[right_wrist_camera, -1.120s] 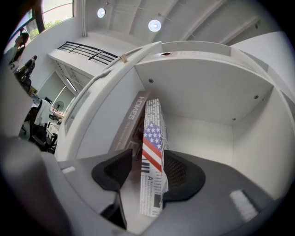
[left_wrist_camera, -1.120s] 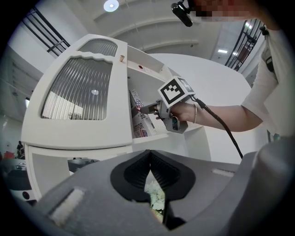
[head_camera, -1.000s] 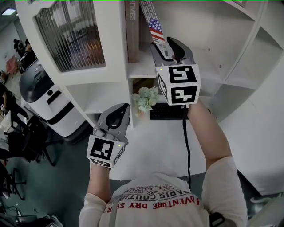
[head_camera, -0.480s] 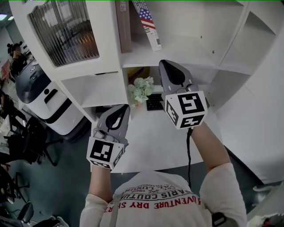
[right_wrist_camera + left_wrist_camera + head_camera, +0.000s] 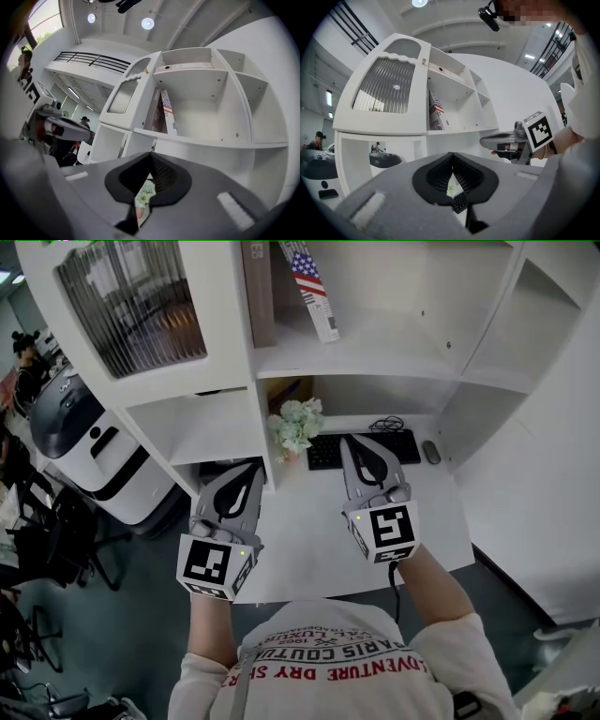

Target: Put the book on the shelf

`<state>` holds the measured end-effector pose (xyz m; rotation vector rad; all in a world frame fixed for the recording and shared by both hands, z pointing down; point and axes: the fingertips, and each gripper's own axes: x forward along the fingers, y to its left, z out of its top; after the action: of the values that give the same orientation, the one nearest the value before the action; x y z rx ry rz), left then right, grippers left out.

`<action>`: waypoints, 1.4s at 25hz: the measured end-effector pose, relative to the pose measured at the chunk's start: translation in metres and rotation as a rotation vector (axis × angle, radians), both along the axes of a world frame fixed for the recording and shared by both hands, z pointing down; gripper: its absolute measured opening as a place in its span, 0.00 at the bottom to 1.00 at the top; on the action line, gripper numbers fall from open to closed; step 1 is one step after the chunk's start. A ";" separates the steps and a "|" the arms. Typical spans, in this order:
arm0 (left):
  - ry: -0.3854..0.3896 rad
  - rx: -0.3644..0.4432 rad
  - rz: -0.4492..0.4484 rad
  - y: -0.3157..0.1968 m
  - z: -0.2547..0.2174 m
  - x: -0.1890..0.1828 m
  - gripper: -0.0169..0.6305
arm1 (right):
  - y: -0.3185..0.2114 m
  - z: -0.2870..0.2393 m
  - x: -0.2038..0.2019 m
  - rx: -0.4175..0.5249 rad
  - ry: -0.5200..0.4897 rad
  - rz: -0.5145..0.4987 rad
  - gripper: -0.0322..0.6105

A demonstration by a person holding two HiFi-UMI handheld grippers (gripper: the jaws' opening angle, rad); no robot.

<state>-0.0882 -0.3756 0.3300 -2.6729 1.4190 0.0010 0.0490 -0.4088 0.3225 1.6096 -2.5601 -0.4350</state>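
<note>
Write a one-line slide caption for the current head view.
Flag-covered book leans on the white shelf; grey left gripper and right gripper, both shut and empty, hover over the white desk.

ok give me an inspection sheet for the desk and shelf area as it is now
surface: white desk, bare in front of the person; white shelf unit above it
job's things: flag-cover book stands tilted on the shelf beside an upright brown book; no gripper touches it
clutter: black keyboard, mouse, bunch of pale flowers
grippers: left gripper shut, empty; right gripper shut, empty; both over the desk
cables: black lead from the right gripper; coiled wire behind the keyboard
surroundings: ribbed-glass cabinet door, white-and-black machine, dark office chairs, a person far left
</note>
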 end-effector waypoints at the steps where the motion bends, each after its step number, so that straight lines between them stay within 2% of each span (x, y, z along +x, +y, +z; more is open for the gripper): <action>1: -0.002 -0.001 -0.002 0.000 0.001 -0.001 0.03 | 0.004 0.006 0.002 -0.007 -0.008 -0.002 0.05; 10: -0.008 0.000 -0.032 -0.004 0.004 -0.009 0.03 | 0.014 0.034 0.022 -0.102 -0.091 0.021 0.05; 25: -0.023 -0.026 -0.036 0.001 0.011 -0.007 0.03 | 0.016 0.037 0.007 -0.091 -0.015 -0.047 0.05; 29: -0.014 -0.027 -0.017 0.001 0.012 0.000 0.03 | 0.015 0.035 0.008 -0.083 -0.024 -0.038 0.05; 35: -0.050 -0.031 -0.039 -0.002 0.018 0.000 0.03 | 0.009 0.034 0.013 -0.086 -0.057 -0.039 0.05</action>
<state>-0.0882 -0.3771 0.3476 -2.6492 1.4677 -0.0912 0.0620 -0.3997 0.3566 1.5680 -2.6159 -0.2820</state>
